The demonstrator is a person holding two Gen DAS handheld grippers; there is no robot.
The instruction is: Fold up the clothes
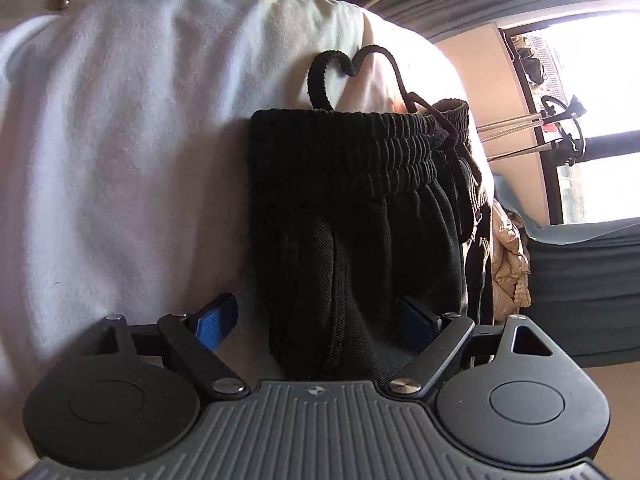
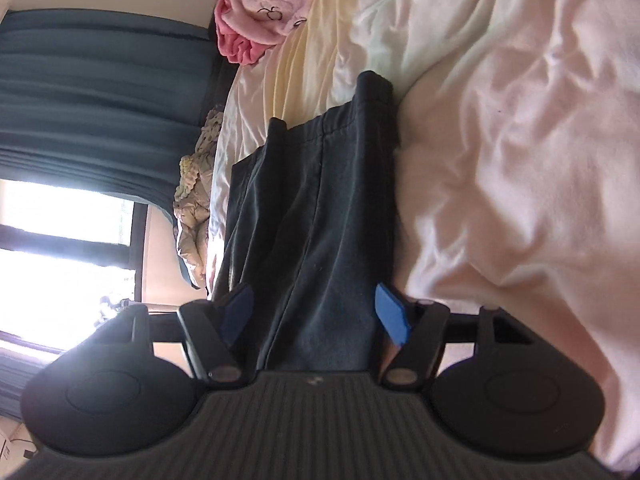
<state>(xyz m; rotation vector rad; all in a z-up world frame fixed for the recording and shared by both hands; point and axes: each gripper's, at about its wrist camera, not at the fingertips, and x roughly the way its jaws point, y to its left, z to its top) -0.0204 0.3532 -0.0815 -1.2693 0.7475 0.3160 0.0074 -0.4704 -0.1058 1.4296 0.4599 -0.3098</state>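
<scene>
Folded black trousers lie on a white bed sheet. Their elastic waistband is at the far end, with a drawstring looping above it. My left gripper is open and straddles the near end of the trousers. Its left pad stands clear of the cloth and its right pad is at the cloth's edge. In the right wrist view the same dark trousers stretch away to the hemmed leg ends. My right gripper is open with the cloth between its blue pads, which do not press on it.
A pink garment and a cream sheet lie at the far end of the bed. A beige puffy jacket hangs off the bed's edge. Teal curtains, a bright window and a stand are beyond.
</scene>
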